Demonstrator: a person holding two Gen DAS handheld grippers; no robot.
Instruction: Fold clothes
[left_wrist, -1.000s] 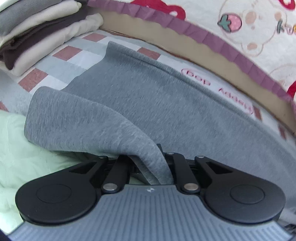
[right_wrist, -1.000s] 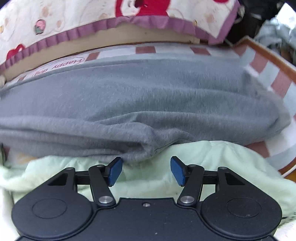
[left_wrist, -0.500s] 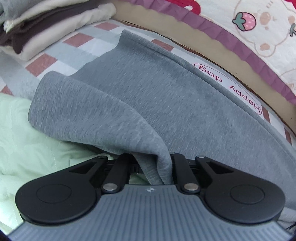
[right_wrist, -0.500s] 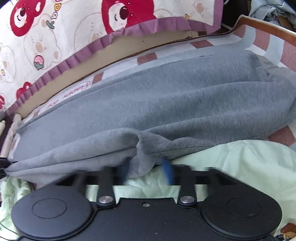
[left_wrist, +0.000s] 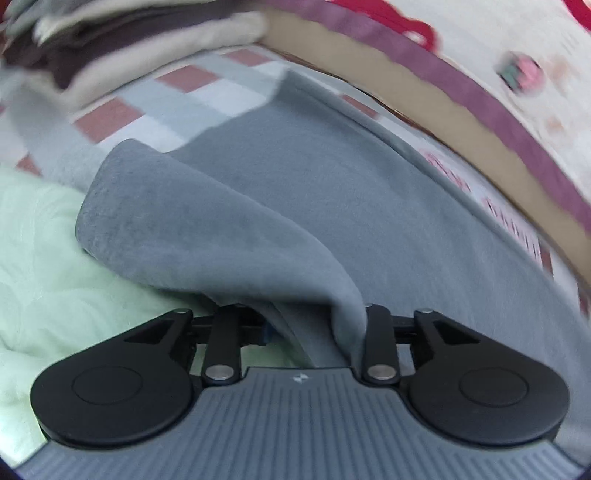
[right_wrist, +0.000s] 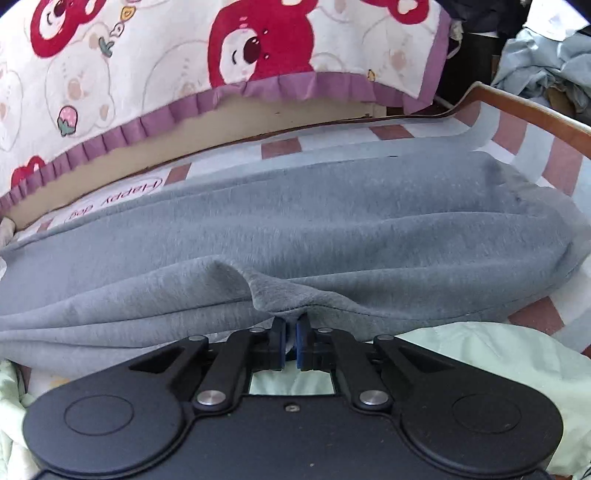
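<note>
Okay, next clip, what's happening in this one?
A person with a gripper in each hand is folding a grey garment on a bed with a checked sheet. The right gripper is shut on a bunched edge of the grey fabric. The left gripper has a fold of the same garment between its fingers and is opening. A stack of folded clothes lies at the back left, and a pale green quilt sits near the grippers.

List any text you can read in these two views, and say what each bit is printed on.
"Happy dog": pink letters in a pink oval on the checked bed sheet, seen upside down just past the grey garment in the right wrist view.
The same print in the left wrist view: too blurred to read.
Nothing else legible.
</note>
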